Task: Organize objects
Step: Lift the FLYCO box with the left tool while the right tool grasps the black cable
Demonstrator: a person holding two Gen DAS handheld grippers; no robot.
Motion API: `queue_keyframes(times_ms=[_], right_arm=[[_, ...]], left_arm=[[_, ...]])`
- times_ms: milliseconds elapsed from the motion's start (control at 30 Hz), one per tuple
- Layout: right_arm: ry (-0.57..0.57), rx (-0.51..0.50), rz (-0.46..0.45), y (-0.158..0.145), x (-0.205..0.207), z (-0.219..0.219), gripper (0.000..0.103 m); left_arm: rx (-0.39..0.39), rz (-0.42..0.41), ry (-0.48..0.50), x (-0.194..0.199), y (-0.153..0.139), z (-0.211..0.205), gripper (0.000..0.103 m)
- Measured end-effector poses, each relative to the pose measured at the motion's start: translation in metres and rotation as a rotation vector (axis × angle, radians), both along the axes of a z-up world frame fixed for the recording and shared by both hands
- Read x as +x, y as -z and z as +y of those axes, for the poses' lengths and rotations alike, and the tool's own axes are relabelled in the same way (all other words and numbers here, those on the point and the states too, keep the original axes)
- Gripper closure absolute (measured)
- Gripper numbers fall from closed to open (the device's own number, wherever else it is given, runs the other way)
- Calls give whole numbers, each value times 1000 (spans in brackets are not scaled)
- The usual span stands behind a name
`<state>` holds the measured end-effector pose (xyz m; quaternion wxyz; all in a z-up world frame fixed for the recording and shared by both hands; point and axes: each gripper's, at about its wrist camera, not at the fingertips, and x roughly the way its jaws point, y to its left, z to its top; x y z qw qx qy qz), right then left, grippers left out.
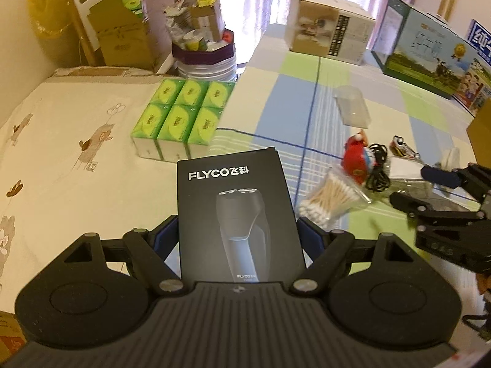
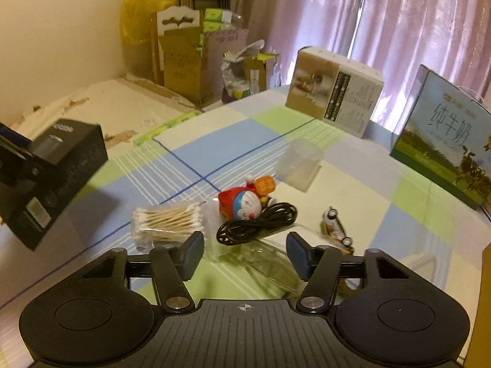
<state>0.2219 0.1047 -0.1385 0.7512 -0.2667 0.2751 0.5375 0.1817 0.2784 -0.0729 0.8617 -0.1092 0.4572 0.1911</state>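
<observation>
My left gripper [image 1: 237,233] is shut on a black FLYCO shaver box [image 1: 237,214], held above the bed; the same box [image 2: 58,171] hangs at the left of the right wrist view. My right gripper [image 2: 245,254] stands open above a clear plastic tray [image 2: 264,260], with nothing between its fingers. Ahead of it lie a coiled black cable [image 2: 257,224], a red and blue cartoon figurine [image 2: 245,202], a pack of cotton swabs [image 2: 165,220] and a small toy car [image 2: 336,230]. The right gripper [image 1: 429,190] also shows at the right edge of the left wrist view.
A green tissue multipack [image 1: 181,116] sits on the cream sheet [image 1: 61,141]. A clear plastic box [image 2: 299,165], a white carton [image 2: 334,92] and a milk carton [image 2: 445,141] stand further back on the checked sheet [image 2: 368,190]. Cardboard boxes [image 2: 184,67] line the wall.
</observation>
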Motion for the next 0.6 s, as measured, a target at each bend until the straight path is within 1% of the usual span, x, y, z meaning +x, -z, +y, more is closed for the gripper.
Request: queue_keyframes(times_ms=[67,133,300,433,533,600], right_arm=[[1,-15,-20,8,-1,7,53],[3,-21,-38,13,-1,13,54],[14,-31,-70,17,-9,22,55],[42,-58,-132,26,-13,30,56],[40,-75,-177,32,-18,34,56],[38,-92,-210,38,-22,36,58]], left_arm=[[-5,2,-7,0,1,4,24],[-7,4,-12,-1,2,7,24],[-12,7,-18,2,5,12,24],[-18,11,-15,4,7,13,24],[-21,13,-13,6,9,13,24],[-23,15,-11,7,10,12,24]])
